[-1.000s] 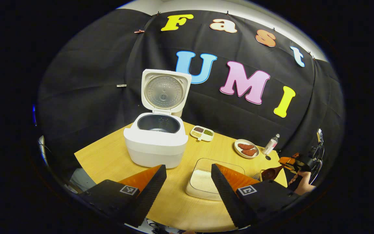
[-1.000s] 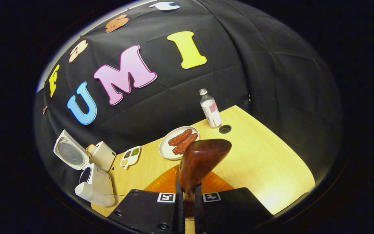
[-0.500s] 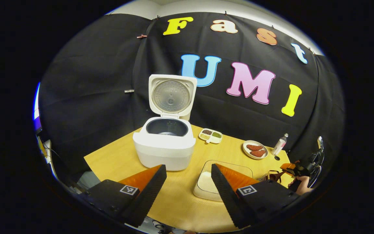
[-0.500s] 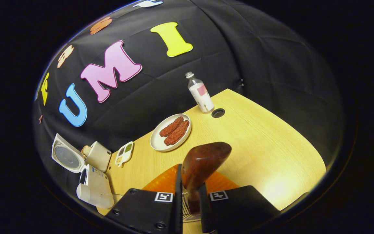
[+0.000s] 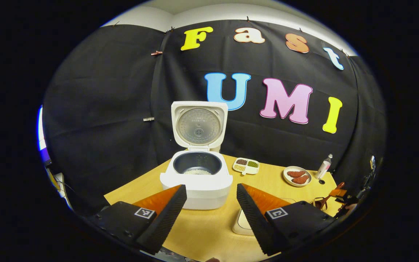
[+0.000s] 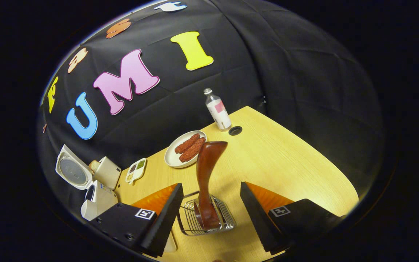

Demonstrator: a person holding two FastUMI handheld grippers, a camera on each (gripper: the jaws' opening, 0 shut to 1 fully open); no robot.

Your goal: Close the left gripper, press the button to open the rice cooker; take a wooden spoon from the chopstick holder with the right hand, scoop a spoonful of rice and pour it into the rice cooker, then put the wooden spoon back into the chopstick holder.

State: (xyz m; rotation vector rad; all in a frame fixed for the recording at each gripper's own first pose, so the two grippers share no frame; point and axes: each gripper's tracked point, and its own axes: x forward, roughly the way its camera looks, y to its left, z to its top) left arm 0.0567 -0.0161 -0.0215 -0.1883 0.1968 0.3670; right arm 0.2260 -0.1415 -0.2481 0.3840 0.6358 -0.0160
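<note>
With its fingers spread either side, right gripper [image 6: 209, 214] leaves the wooden spoon [image 6: 206, 174] upright in the chopstick holder [image 6: 221, 222]; a clumsy retreat could topple it. Left gripper [image 5: 209, 214] spread, empty.

In the right gripper view, the right gripper [image 6: 209, 203] has its two fingers spread wide apart, touching nothing, pointing forward and slightly downward. In the left gripper view, the left gripper [image 5: 209, 205] is likewise held with its jaws wide apart and nothing between them, aimed roughly level. Far off at that view's right edge, the right gripper [image 5: 340, 194] appears small and indistinct.
</note>
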